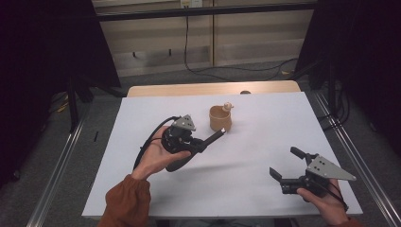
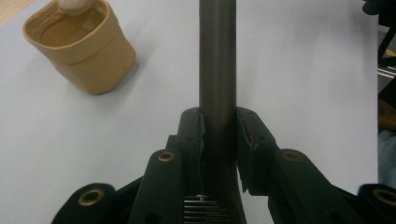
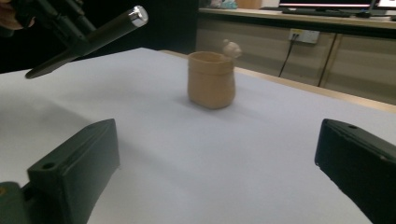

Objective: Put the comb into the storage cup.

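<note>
My left jaws (image 2: 219, 135) clamp a dark rod (image 2: 217, 56), lifted off the white counter (image 1: 265, 137) and aimed toward the tan pot (image 1: 221, 119), which is near but apart. My right jaws (image 1: 289, 165) hang open and empty. The pickup looks done; carrying the rod to the pot seems to remain.

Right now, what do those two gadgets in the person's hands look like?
Each gripper, left and right, is black with two blocky jaws and a grey three-cornered plate on top. A black cable trails from the left one. The left arm wears a rust-orange sleeve.
</note>
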